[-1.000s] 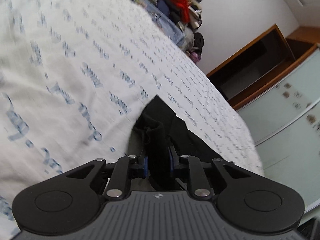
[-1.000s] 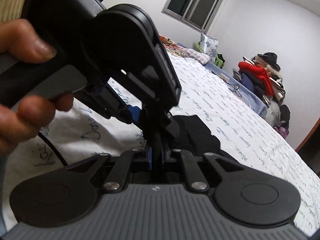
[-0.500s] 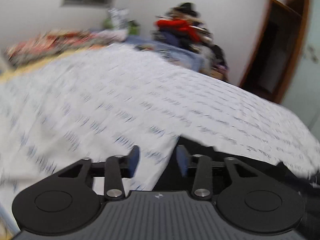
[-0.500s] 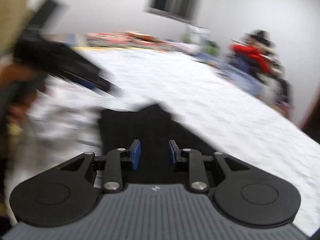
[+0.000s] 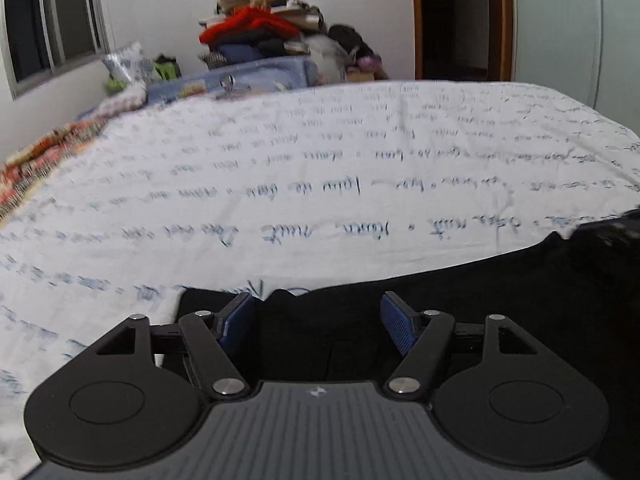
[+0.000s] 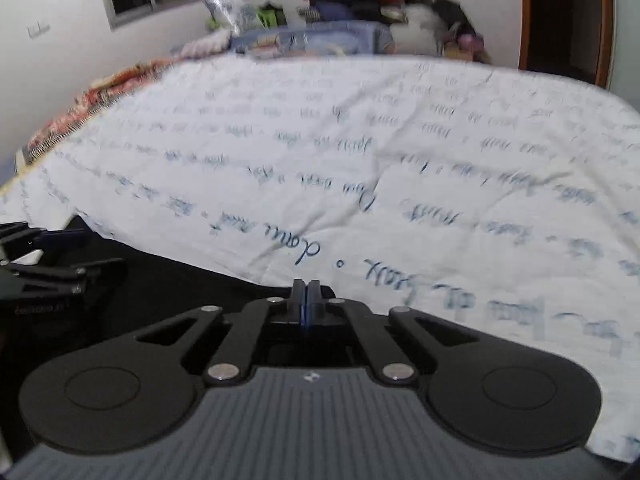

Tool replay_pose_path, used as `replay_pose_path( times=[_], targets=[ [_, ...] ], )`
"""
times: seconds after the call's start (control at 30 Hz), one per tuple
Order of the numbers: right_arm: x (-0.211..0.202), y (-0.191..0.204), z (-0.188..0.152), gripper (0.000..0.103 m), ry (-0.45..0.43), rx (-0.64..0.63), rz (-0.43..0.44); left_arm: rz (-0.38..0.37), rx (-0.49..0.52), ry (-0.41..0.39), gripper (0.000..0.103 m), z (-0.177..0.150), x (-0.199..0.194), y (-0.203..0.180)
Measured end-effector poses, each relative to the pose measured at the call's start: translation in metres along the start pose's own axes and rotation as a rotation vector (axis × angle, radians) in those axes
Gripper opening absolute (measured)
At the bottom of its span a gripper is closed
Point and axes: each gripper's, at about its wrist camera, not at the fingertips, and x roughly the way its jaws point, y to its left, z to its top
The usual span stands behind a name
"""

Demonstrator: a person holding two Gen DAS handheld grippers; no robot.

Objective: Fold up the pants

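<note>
Black pants (image 5: pixel 480 304) lie flat on the white bed sheet with blue script (image 5: pixel 320 168). My left gripper (image 5: pixel 316 314) hovers over the pants' left end, its jaws opening. Cloth lies under the blue pads (image 5: pixel 396 322) but nothing is pinched between them. In the right wrist view the pants (image 6: pixel 168 284) stretch off to the left, with the left gripper (image 6: pixel 52 256) above their far end. My right gripper (image 6: pixel 306 300) is shut just over the pants' right corner. Its pads meet and no cloth shows between them.
The sheet (image 6: pixel 380 152) spreads wide beyond the pants. A patterned blanket (image 5: pixel 36 160) lies at the bed's left edge. Behind the bed stand a blue bin (image 5: pixel 256 76) with a clothes pile (image 5: pixel 260 28), a window (image 5: pixel 52 36) and a dark doorway (image 5: pixel 456 20).
Both grippers let go of the bunched pants, rolled level and swung apart. The pants now lie spread out. The left jaws widened; the right jaws opened, then shut.
</note>
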Motion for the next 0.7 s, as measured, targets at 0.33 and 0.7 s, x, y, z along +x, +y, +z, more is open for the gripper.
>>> replay_pose_path(
  times=[0.33,0.7],
  targets=[
    [-0.074,0.024,-0.084,0.037,0.045,-0.19,-0.127,-0.169,0.254,-0.03,0.077,-0.021,-0.039,-0.096],
    [-0.151,-0.006,-0.145,0.083,-0.008,-0.014,-0.271,-0.267,0.37,-0.068,0.085,-0.055,-0.066,-0.183]
  ],
)
